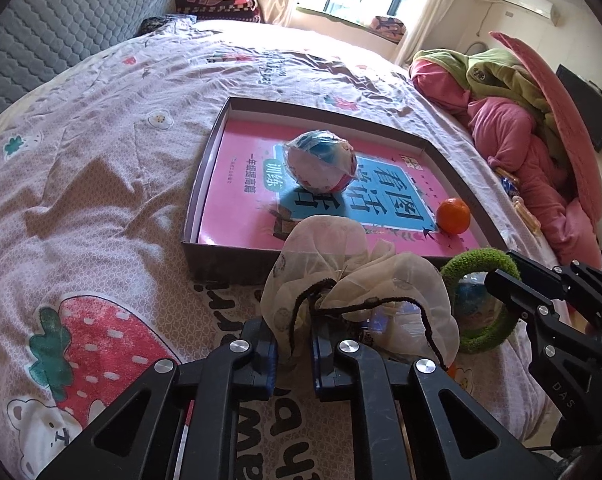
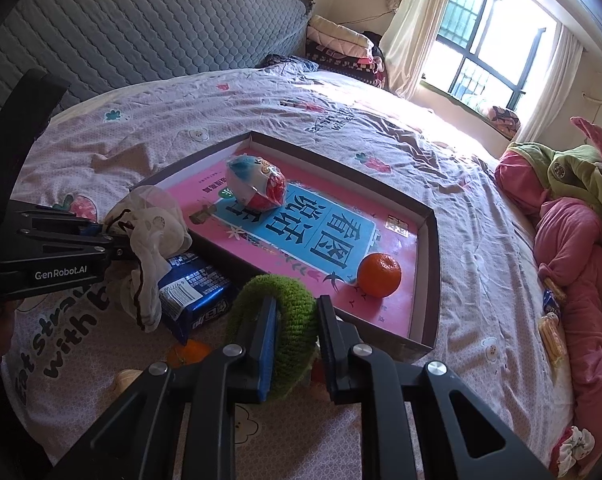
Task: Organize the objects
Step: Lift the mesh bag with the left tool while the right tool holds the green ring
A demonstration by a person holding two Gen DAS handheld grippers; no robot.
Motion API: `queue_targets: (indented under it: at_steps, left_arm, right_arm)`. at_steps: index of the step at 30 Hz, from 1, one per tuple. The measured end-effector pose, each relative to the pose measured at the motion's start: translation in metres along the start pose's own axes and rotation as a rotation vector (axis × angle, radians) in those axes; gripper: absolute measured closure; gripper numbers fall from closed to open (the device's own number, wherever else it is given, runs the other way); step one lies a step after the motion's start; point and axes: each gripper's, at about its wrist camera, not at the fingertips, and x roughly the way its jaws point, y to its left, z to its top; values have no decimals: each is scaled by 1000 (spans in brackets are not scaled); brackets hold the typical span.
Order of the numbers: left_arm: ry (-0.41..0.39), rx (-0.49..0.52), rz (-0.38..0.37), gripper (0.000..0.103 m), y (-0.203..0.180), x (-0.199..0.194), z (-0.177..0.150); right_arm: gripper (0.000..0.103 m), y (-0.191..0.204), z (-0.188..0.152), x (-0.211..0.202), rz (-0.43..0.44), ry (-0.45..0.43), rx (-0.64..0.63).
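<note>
Both jaws are closed: the left gripper (image 1: 293,354) pinches the cream sheer fabric pouch with a dark drawstring (image 1: 357,280), and the right gripper (image 2: 297,344) pinches the fuzzy green ring (image 2: 275,312).

Each thing is held just at the near side of the shallow dark cardboard box lid (image 2: 429,280) that lies on the pink printed bed sheet (image 1: 101,160). Inside it I see a pink and blue book (image 2: 325,232), a round plastic-wrapped ball (image 2: 257,188) at the far part and an orange mandarin (image 2: 379,274) at the right near corner. A blue packet (image 2: 193,292) and a second orange fruit (image 2: 189,354) lie on the sheet outside, near the grippers. I judge the step is gathering: both grasps look made, not yet carried. The next move calls for lifting over the near wall and releasing on a free part of the book.
</note>
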Motion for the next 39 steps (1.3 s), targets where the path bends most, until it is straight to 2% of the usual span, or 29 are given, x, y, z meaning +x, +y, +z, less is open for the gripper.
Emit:
queue_targets:
  at_steps: [27,39]
  left_arm:
    - [-98,-44,-14,94,7,-24,8]
    - [-163,-55,-36,94,3,-39,15]
  right_arm:
    - [89,-2,2,-9,50,-45,17]
    - [89,-7,7,-23,61,-92,39]
